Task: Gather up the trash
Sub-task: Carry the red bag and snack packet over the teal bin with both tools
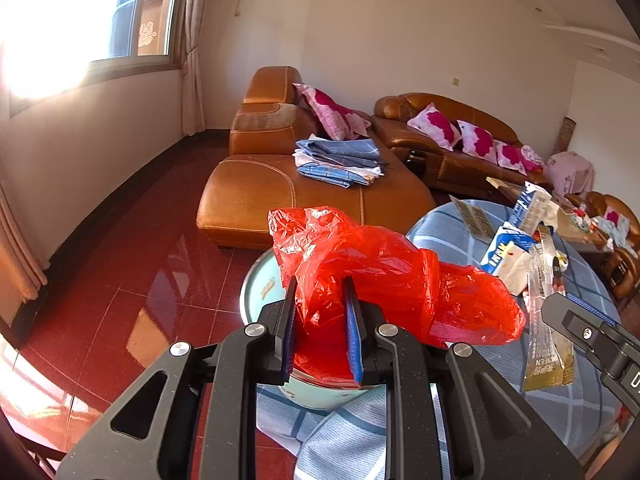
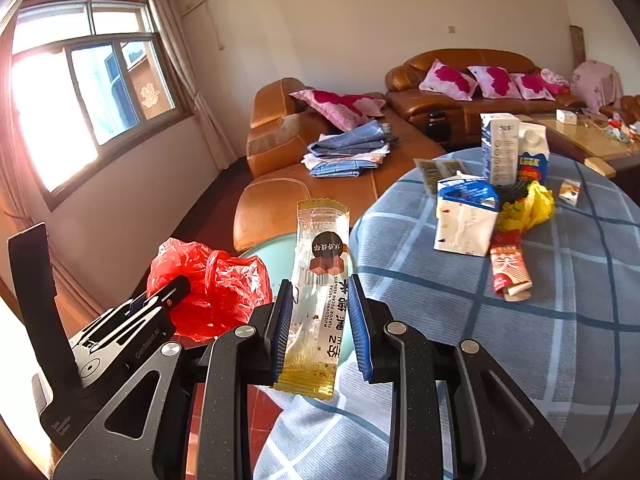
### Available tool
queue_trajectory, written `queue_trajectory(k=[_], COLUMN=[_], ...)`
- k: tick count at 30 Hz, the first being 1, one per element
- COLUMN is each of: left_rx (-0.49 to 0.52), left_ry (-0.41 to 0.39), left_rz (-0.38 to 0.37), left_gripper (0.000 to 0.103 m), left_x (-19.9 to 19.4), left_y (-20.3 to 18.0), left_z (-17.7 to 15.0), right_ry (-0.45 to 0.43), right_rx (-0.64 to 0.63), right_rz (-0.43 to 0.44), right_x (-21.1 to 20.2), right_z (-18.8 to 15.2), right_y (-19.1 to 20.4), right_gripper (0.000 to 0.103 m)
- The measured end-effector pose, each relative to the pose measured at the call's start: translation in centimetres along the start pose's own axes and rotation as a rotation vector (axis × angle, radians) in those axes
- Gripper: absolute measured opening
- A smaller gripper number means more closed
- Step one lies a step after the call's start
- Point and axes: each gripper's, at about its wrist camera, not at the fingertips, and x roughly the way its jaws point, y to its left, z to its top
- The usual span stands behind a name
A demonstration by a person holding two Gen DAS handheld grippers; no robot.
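The left tongs [image 1: 320,320] are clamped on the rim of a red plastic bag [image 1: 384,272] lining a pale green bin [image 1: 256,292] at the surface's [image 2: 520,320] nine o'clock edge. The right tongs [image 2: 320,320] pinch an empty snack wrapper [image 2: 316,280], apparently just above the bin. Milk cartons [image 2: 468,220] stand at one o'clock.
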Motion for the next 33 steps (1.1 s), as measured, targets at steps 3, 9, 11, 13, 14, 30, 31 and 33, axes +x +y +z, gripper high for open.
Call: queue_trajectory(k=[3, 9, 11, 13, 14, 30, 31, 33], left_rx=[-0.006, -0.011, -0.013, -0.015, -0.016, -0.006, -0.008, -0.010], left_ry=[0.006, 0.015, 0.016, 0.020, 0.022, 0.090, 0.097, 0.107], left_rz=[0.011, 0.027, 0.033, 0.040, 0.042, 0.076, 0.076, 0.078], left_gripper=[0.020, 0.020, 0.020, 0.020, 0.020, 0.020, 0.020, 0.020], left_x=[0.3, 1.1, 1.5, 1.9, 2.0, 6.9, 7.3, 7.9], left_y=[0.4, 0.8, 1.0, 1.2, 1.2, 0.6, 0.6, 0.6], left_z=[0.1, 0.3, 0.5, 0.6, 0.7, 1.1, 1.1, 1.2], right_ry=[0.007, 0.020, 0.022, 0.025, 0.026, 0.080, 0.087, 0.100], right_rx=[-0.006, -0.011, -0.013, -0.014, -0.014, -0.002, -0.002, -0.006], right_rz=[0.008, 0.027, 0.031, 0.034, 0.035, 0.030, 0.027, 0.024], right_x=[0.6, 1.8, 2.2, 2.6, 2.8, 7.9, 8.4, 9.1], right_z=[0.1, 0.5, 0.7, 0.9, 1.0, 2.0, 2.0, 1.9], right_y=[0.4, 1.1, 1.2, 1.3, 1.2, 0.8, 0.7, 0.6], right_gripper=[0.028, 0.028, 0.028, 0.028, 0.028, 0.029, 0.029, 0.029])
